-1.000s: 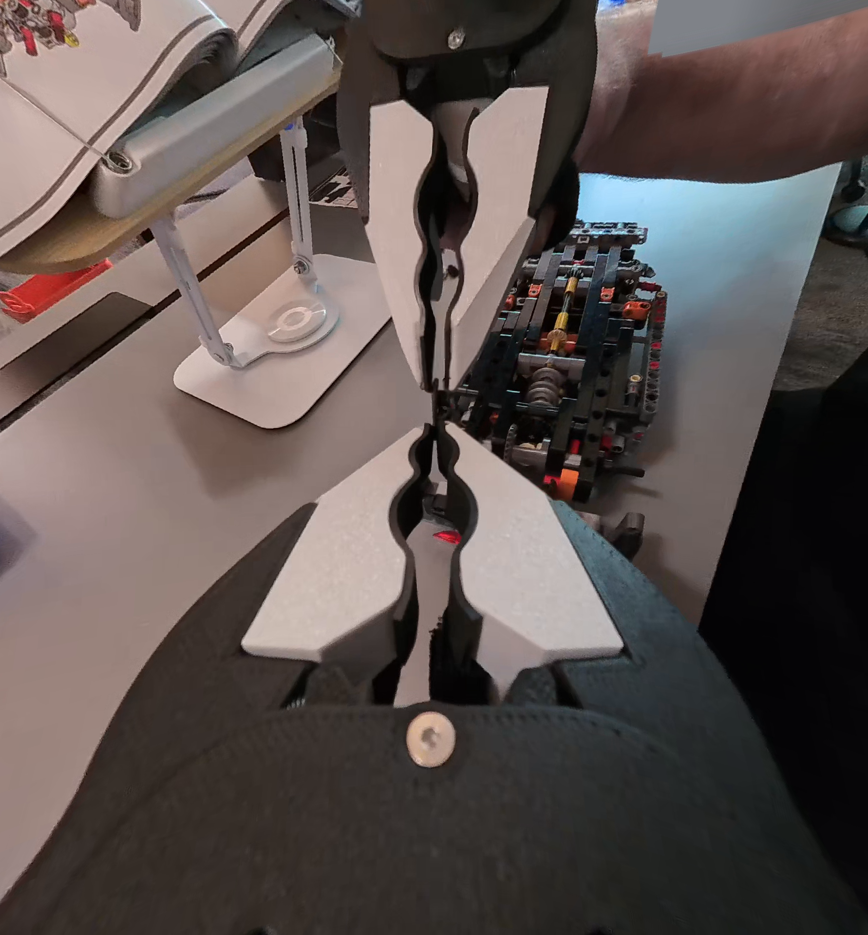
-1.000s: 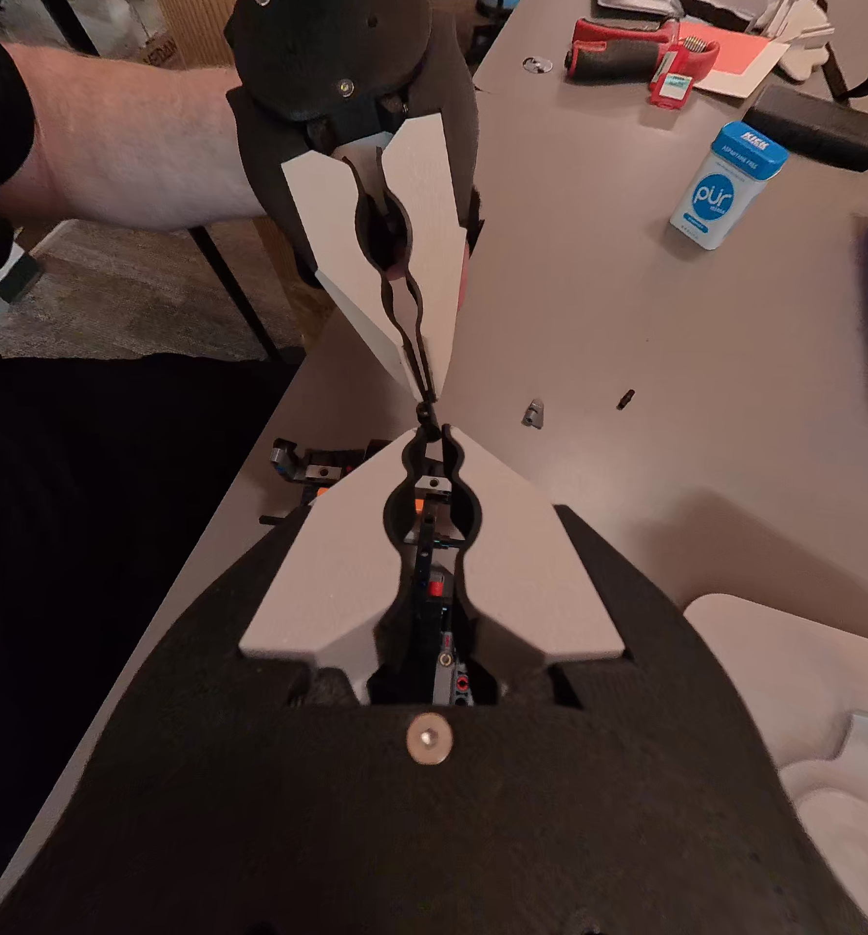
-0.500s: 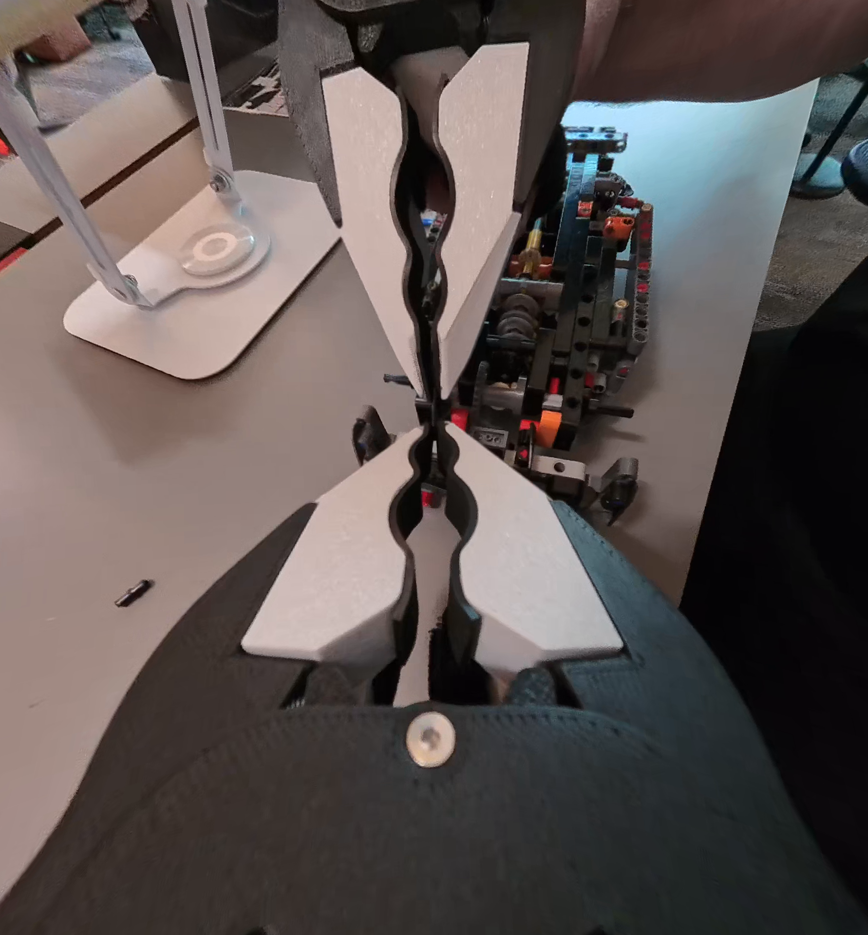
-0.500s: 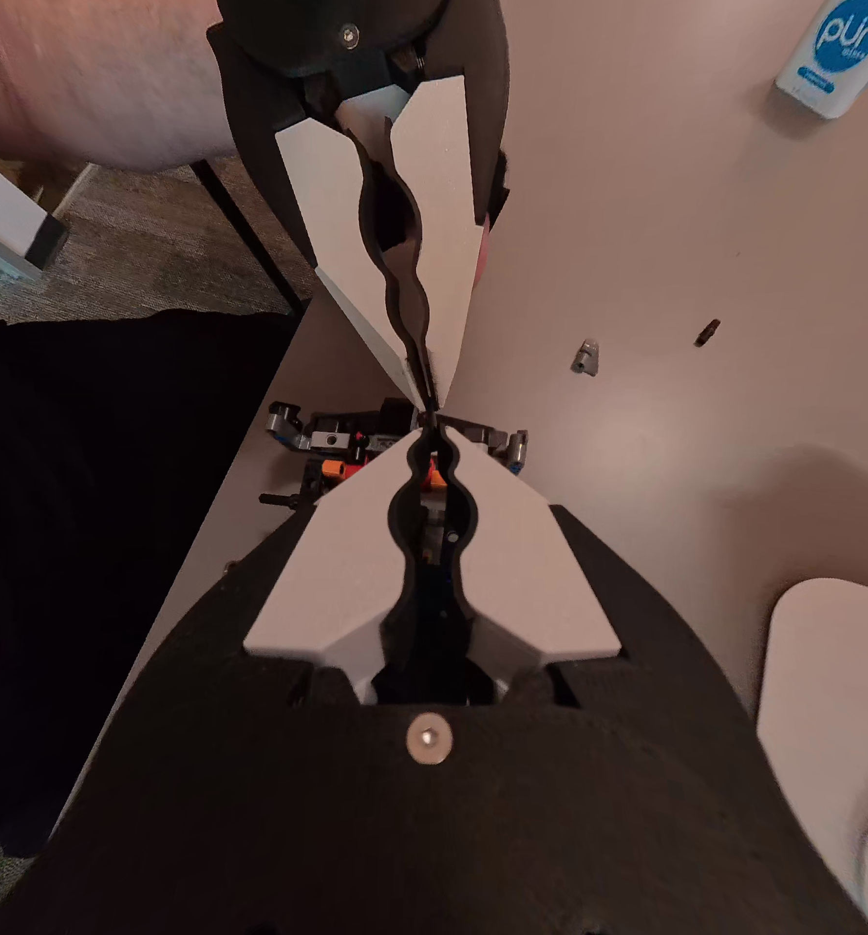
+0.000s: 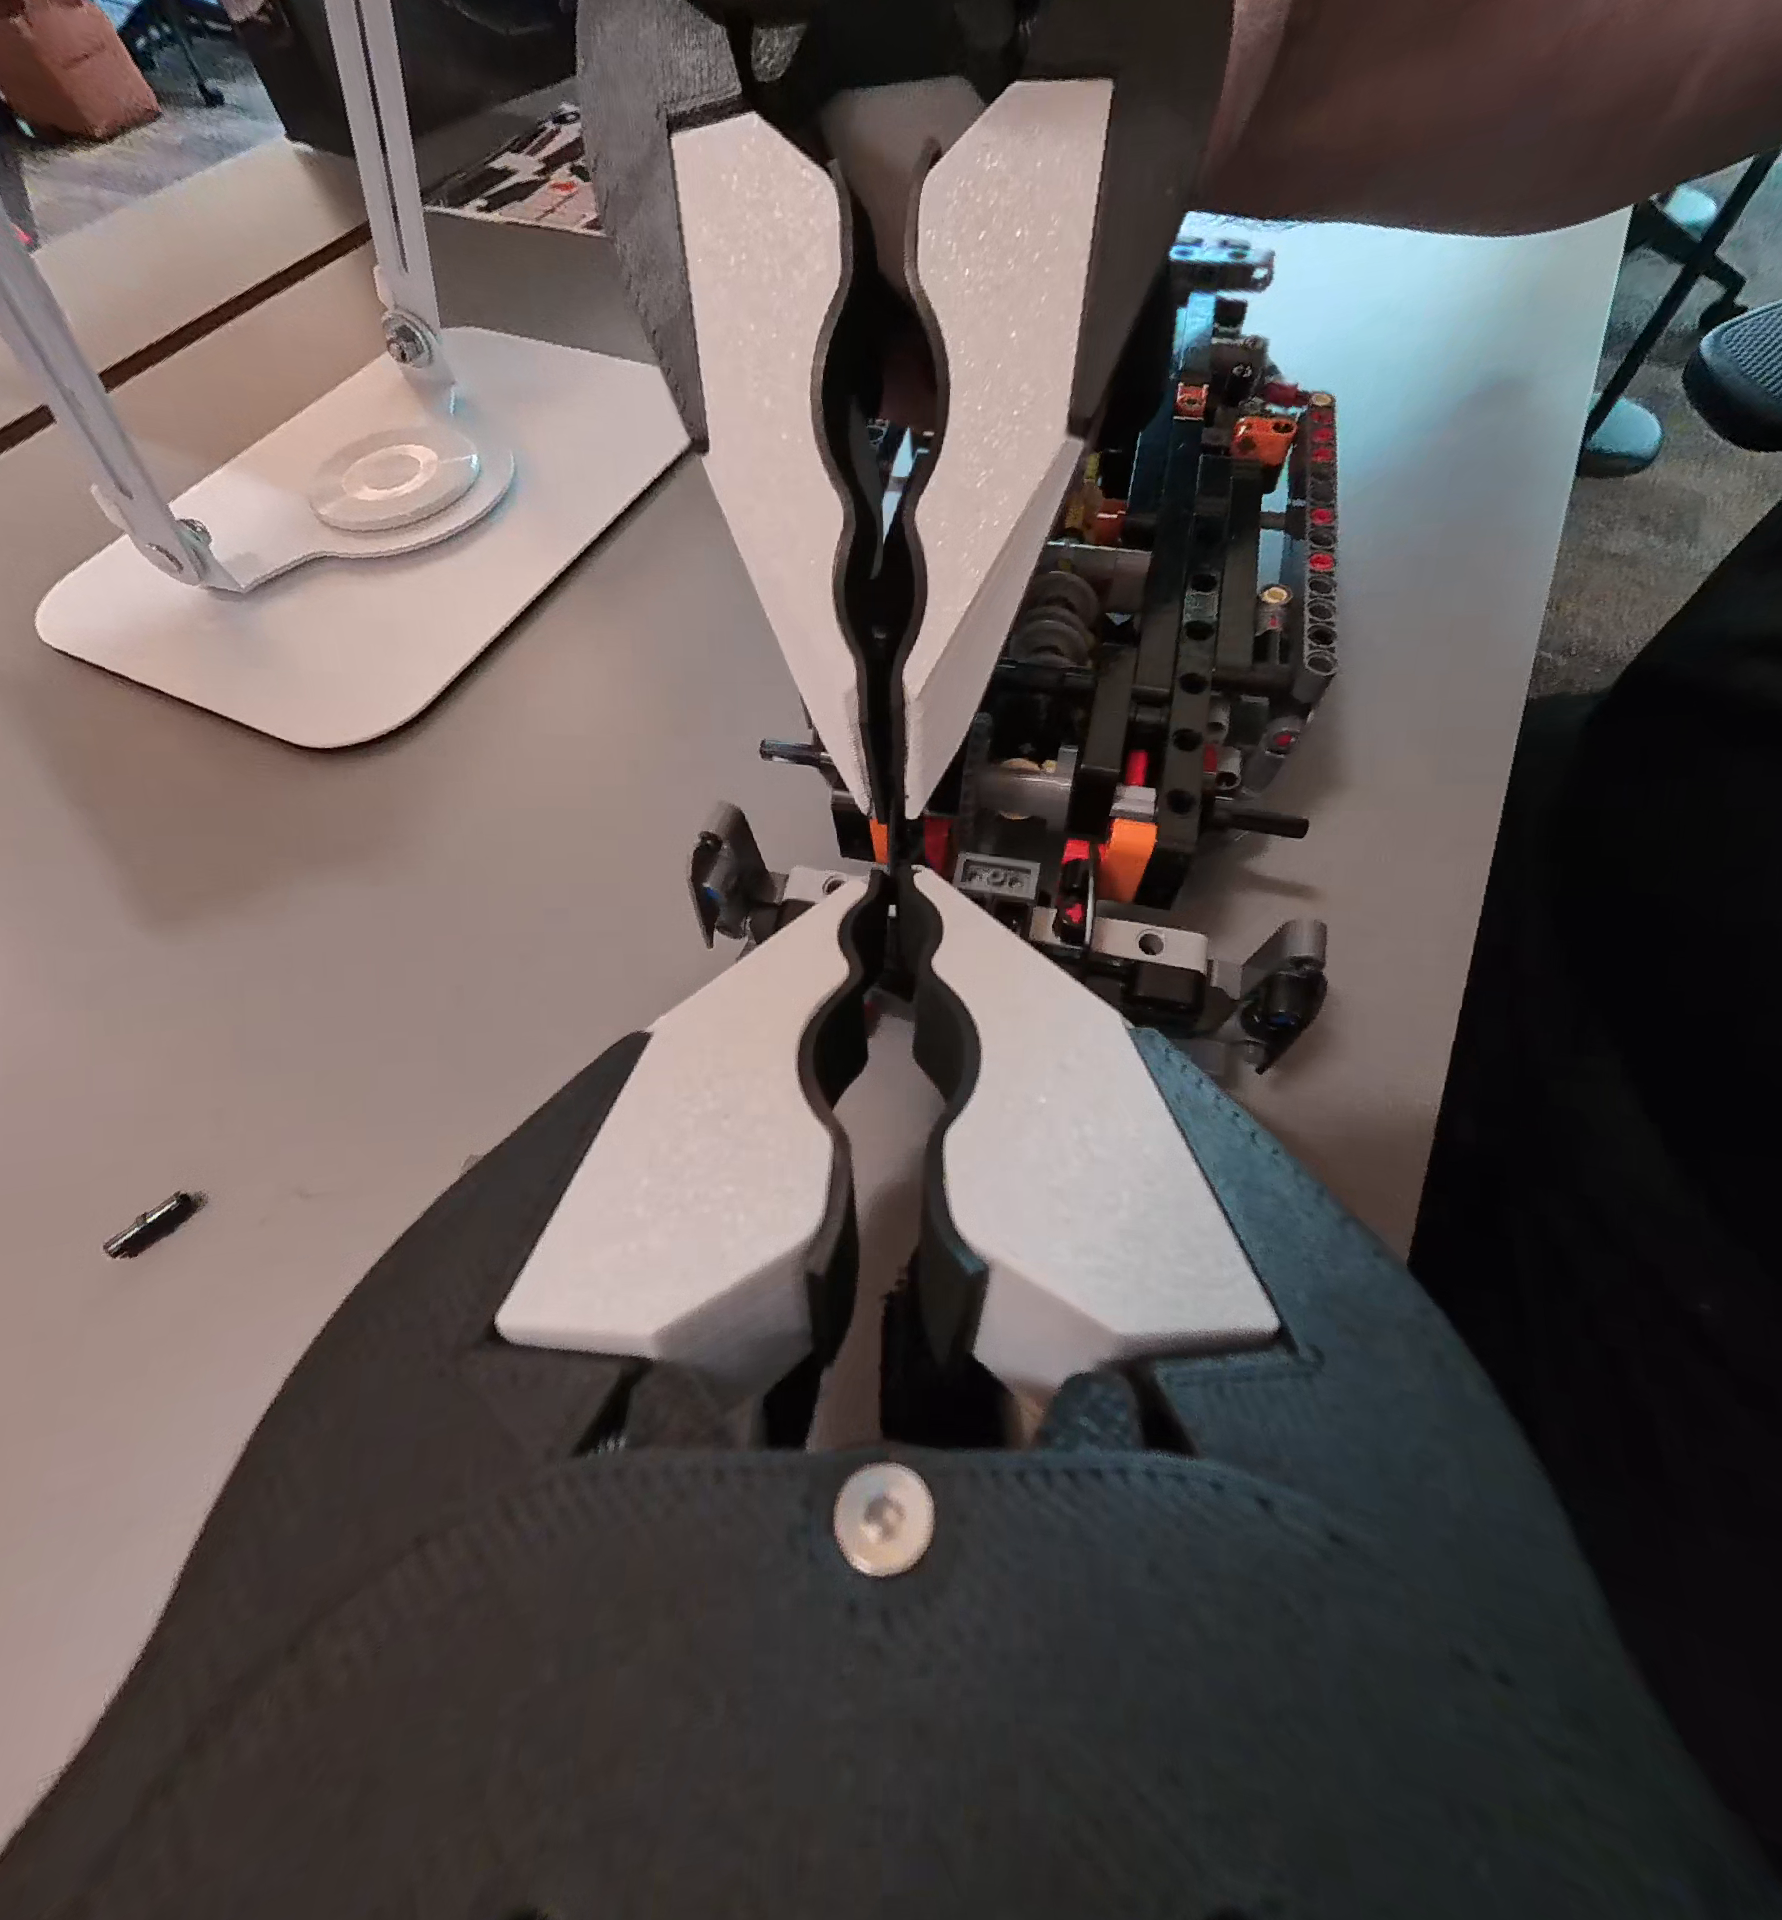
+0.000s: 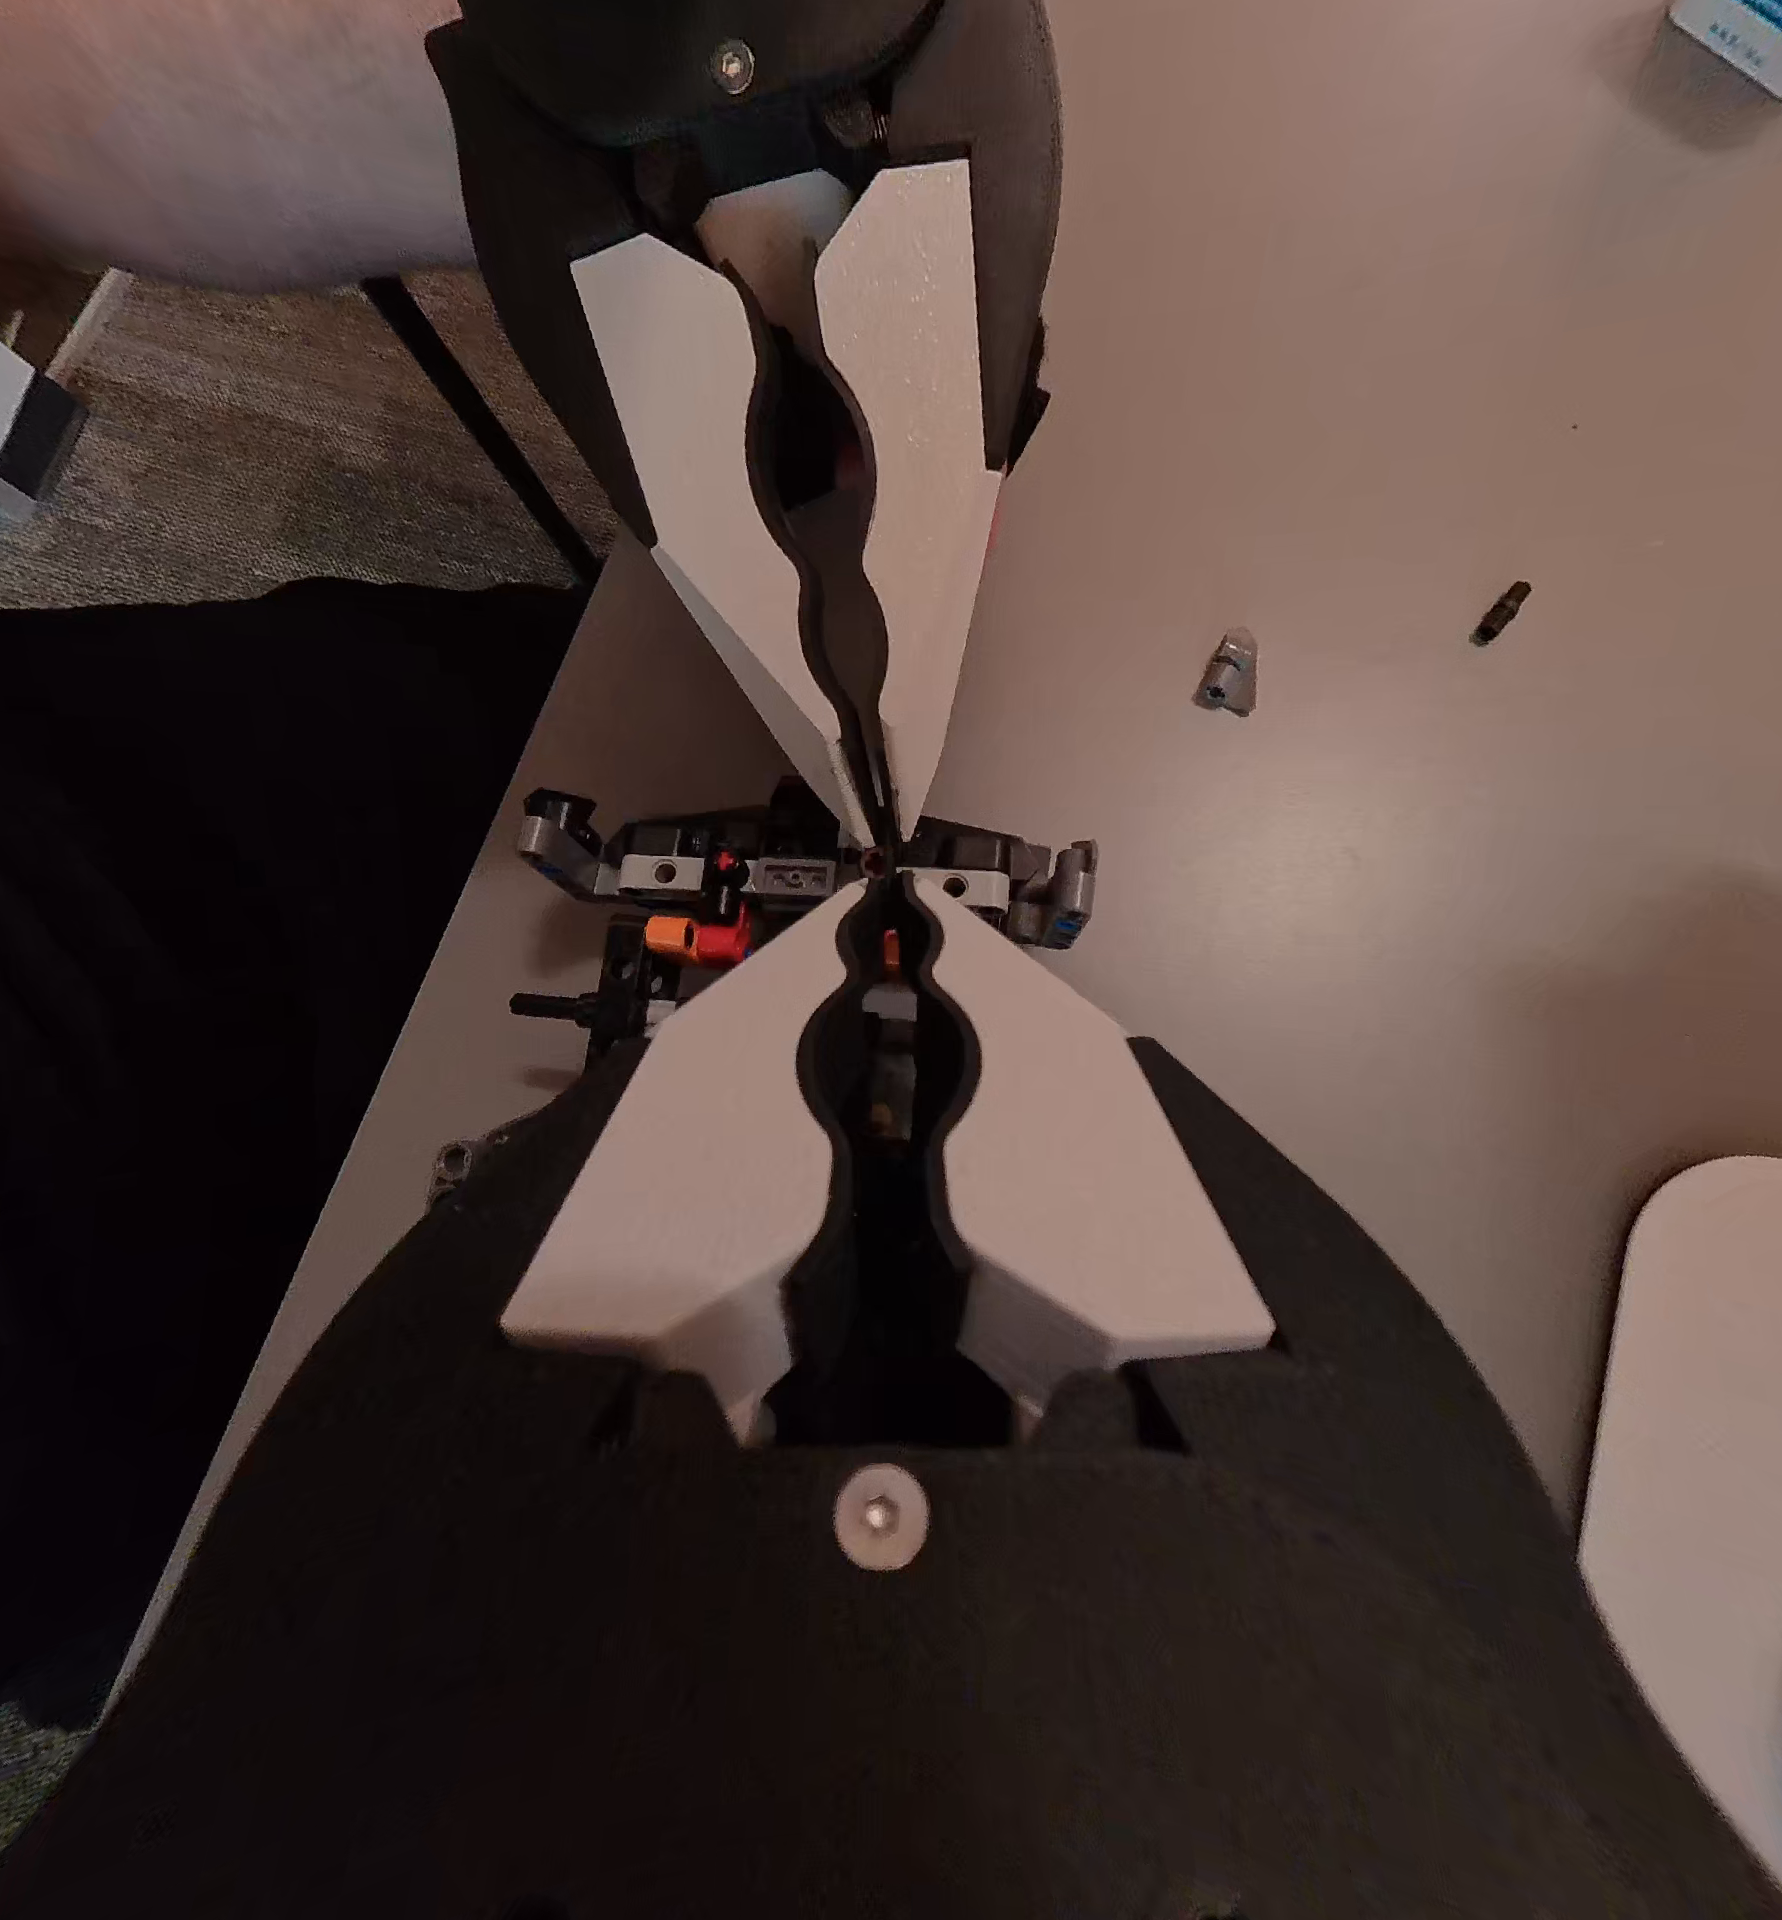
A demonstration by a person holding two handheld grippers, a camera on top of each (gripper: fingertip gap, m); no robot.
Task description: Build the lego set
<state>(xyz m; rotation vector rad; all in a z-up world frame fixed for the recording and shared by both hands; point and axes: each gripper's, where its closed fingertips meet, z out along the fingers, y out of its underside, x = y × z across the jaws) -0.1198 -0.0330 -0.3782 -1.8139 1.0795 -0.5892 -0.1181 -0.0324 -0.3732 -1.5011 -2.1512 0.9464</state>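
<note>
Left wrist view, tools (image 5: 892,883) tip-to-tip over lego chassis (image 5: 1178,665)

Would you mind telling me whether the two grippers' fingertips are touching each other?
Cannot tell. In both wrist views the left gripper and right gripper meet tip to tip above the lego chassis, but no contact or gap shows plainly.

The left wrist view is bright and cool, and daylight washes out the table (image 5: 1386,343) at the upper right. The stand (image 5: 274,623) casts a soft shadow toward lower left. The right wrist view is dim and warm, with a dull sheen on the table right of centre. Both views bow at the edges.
</note>
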